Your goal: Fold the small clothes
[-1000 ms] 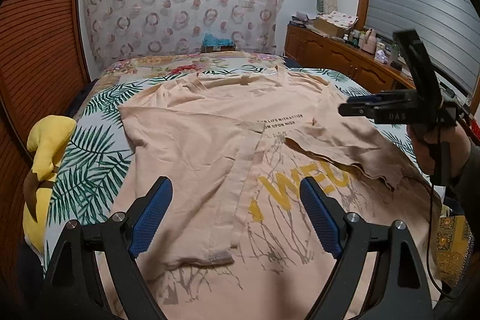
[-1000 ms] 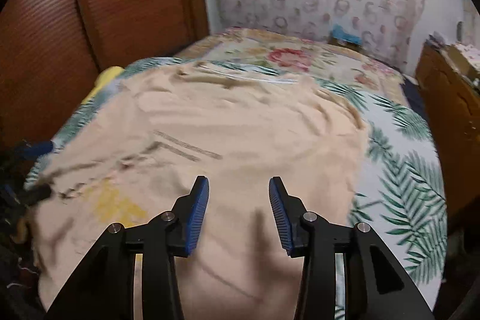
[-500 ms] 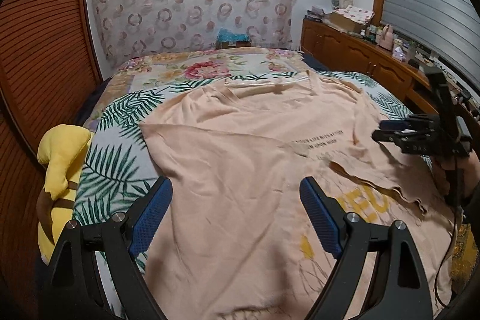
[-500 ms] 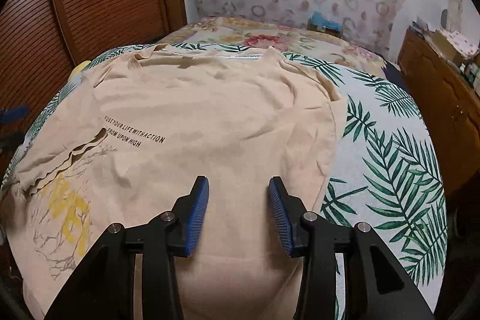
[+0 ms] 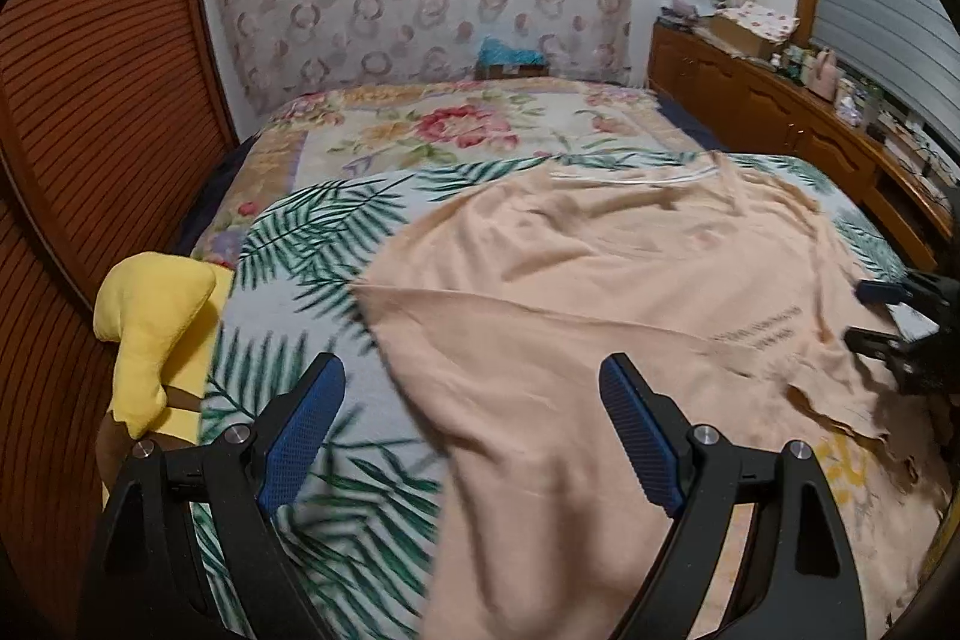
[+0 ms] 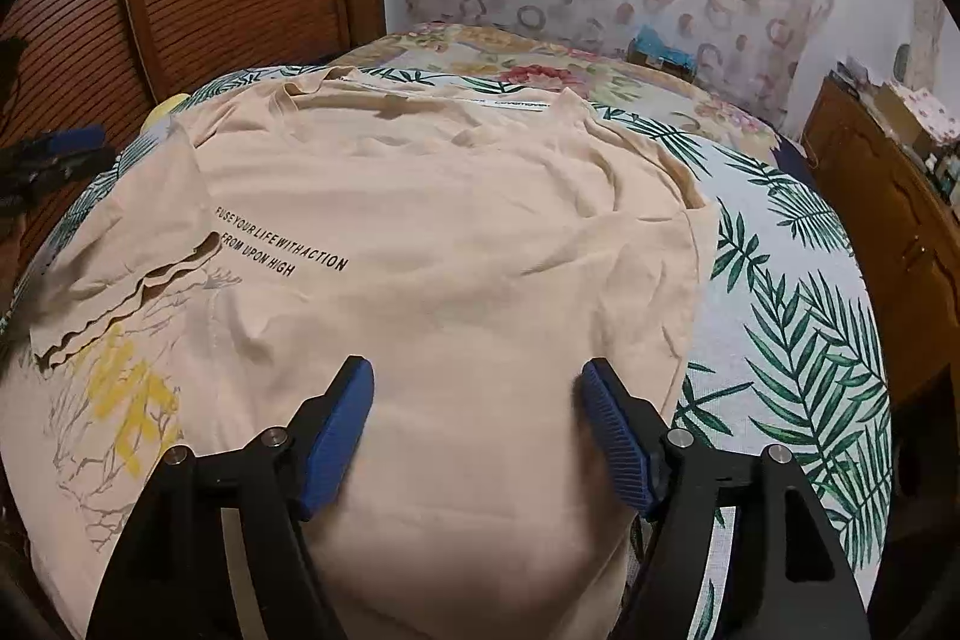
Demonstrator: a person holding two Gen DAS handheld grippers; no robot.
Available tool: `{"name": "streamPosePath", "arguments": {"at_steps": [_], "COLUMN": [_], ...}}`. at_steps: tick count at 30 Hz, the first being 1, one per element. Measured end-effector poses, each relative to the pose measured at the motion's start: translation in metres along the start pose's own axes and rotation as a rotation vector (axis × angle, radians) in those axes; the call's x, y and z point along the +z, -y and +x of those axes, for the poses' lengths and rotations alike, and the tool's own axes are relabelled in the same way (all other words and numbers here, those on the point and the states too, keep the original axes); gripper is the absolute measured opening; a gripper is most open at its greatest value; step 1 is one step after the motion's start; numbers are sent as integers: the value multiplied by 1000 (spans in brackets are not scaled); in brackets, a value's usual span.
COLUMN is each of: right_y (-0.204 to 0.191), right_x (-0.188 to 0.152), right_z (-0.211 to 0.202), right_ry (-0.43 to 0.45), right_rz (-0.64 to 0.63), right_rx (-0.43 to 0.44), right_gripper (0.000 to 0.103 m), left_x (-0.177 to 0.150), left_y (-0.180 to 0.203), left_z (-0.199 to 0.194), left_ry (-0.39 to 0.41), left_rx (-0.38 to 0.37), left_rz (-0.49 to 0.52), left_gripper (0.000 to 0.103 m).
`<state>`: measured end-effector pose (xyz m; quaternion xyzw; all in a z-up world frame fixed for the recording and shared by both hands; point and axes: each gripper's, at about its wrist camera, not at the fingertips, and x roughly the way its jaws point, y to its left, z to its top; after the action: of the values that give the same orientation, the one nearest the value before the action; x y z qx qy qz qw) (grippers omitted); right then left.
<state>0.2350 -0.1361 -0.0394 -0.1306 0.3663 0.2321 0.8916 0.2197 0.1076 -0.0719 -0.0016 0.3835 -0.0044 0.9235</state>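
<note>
A peach T-shirt (image 6: 456, 232) with black lettering and a yellow print lies spread on the bed, both sides folded in over the middle. It also shows in the left wrist view (image 5: 600, 340). My left gripper (image 5: 471, 427) is open and empty above the shirt's left folded edge. My right gripper (image 6: 477, 430) is open and empty just above the shirt's right folded part. The right gripper also shows at the right edge of the left wrist view (image 5: 882, 316). The left gripper is a blur at the left edge of the right wrist view (image 6: 54, 160).
The bed has a palm-leaf cover (image 6: 798, 340) and a floral blanket (image 5: 456, 130) at the far end. A yellow plush toy (image 5: 150, 328) lies at the bed's left edge by the wooden louvred door (image 5: 90, 100). A wooden cabinet (image 5: 780, 118) runs along the right.
Both grippers have swung outward toward the shirt's two sides. The right gripper's jaws have opened wider. The shirt has not moved.
</note>
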Motion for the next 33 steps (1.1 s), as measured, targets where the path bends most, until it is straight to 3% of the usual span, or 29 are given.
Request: {"name": "streamPosePath", "arguments": {"at_steps": [6,8,11,21,22,24,27,29,33], "right_y": [0,0,-1,0,-1,1,4,8,30], "right_x": [-1,0,0,-1,-1,-1,0,4,17], "right_z": [0,0,0,-1,-1,-1,-5,-11,-20], "right_ry": [-1,-1,-1,-2,-2,-2,6,17,48], "right_rz": [-2,-2,-1,-5,-5,-1,4,-12,5], "right_rx": [0,1,1,-4,-4,0,13,23,-8], "right_gripper": [76,76,76,77,77,78,77,77,77], "left_x": [5,6,8,11,11,12,15,17,18], "left_y": [-26,-28,-27,-28,-29,-29,-29,-30,-27], "left_z": [25,31,40,55,55,55,58,58,54], "left_ry": [-65,-75,-94,-118,-116,-109,-117,-117,-110], "left_rx": [-56,-82,-86,-60,-65,-84,-80,-87,-109], "left_rz": [-66,-71,-70,-67,-65,-58,-48,-47,-32], "left_gripper": [87,72,57,53,50,33,26,16,5]}}
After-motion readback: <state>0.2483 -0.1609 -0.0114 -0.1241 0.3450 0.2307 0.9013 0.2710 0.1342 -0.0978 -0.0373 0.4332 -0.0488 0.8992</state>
